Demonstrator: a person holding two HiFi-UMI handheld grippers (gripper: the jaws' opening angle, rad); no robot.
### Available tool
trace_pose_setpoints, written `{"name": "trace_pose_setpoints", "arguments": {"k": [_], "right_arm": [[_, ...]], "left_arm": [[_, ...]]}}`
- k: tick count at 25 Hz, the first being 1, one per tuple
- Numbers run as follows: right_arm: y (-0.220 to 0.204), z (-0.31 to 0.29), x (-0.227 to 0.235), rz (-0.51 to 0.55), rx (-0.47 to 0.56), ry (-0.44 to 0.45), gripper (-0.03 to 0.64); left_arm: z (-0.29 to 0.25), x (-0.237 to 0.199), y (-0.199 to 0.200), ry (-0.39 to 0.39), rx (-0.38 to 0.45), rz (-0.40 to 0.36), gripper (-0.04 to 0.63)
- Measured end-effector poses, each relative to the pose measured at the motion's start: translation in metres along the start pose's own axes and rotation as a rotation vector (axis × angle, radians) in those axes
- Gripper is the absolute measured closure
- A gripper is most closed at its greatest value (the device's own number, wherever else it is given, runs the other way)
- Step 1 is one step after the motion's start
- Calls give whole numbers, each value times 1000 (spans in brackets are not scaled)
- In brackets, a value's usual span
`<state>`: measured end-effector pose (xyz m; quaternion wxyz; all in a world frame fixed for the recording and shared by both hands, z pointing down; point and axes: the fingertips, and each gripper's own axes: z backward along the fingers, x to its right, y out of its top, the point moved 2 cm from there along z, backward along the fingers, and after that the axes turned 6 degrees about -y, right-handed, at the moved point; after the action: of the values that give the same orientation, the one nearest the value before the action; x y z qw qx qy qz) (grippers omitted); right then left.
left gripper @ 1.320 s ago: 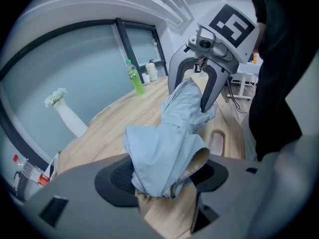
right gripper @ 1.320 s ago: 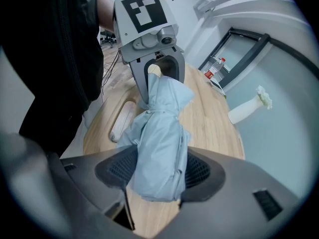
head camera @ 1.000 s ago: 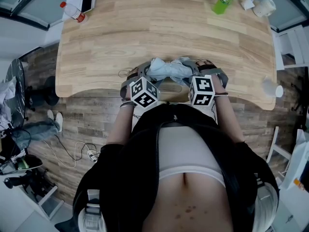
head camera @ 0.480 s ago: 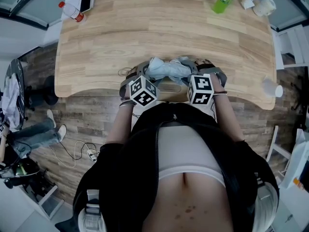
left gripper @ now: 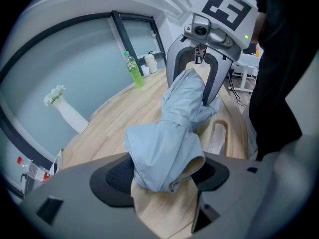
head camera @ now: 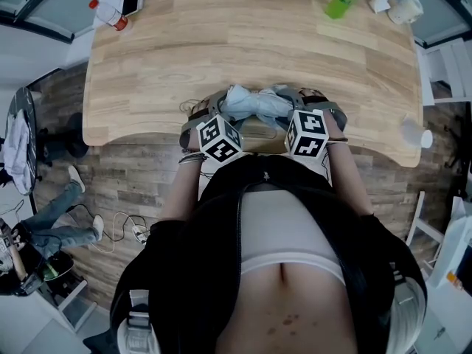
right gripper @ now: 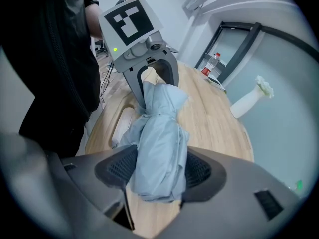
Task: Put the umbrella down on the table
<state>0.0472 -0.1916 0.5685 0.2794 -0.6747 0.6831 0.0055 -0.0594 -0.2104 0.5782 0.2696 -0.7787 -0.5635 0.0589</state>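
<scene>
A folded light-blue umbrella (head camera: 254, 105) is held level between my two grippers over the near edge of the wooden table (head camera: 251, 43). My left gripper (head camera: 215, 116) is shut on its left end, with fabric bunched between the pads (left gripper: 164, 176). My right gripper (head camera: 308, 113) is shut on the other end (right gripper: 157, 171). In the left gripper view the umbrella (left gripper: 172, 133) runs off to the right gripper (left gripper: 193, 86). In the right gripper view the umbrella (right gripper: 159, 128) runs off to the left gripper (right gripper: 152, 88). I cannot tell whether the umbrella touches the tabletop.
A cable slot (head camera: 258, 130) lies in the table just under the umbrella. A green bottle (head camera: 339, 2) and cups (head camera: 402, 7) stand far right, a water bottle (head camera: 110, 17) and phone (head camera: 133, 1) far left. A white vase (left gripper: 67, 111) stands at the back. A person (head camera: 51, 220) is on the floor at left.
Both grippers and the umbrella have hardly moved, only a touch farther onto the table. The person on the floor at left has shifted position.
</scene>
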Motion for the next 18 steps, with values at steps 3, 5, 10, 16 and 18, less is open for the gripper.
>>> {"name": "trace_pose_setpoints", "arguments": {"k": [3,5,10,16,18], "right_arm": [[0,1,0,0,-1,5,324],[0,2,1,4,-3,8,324],[1,8,4,11,-5,10,324],[10,22,15,14,29,-30,327],[14,25,18,6,47,-42,330]], "left_arm": [[4,0,-1,7,4,0,281],[7,0,-2,0,15,14,281],[14,-2,-2,8,23,26,282],[29,-6,1,0,59,53,282],[33,-7,2,-6,64,52,282]]}}
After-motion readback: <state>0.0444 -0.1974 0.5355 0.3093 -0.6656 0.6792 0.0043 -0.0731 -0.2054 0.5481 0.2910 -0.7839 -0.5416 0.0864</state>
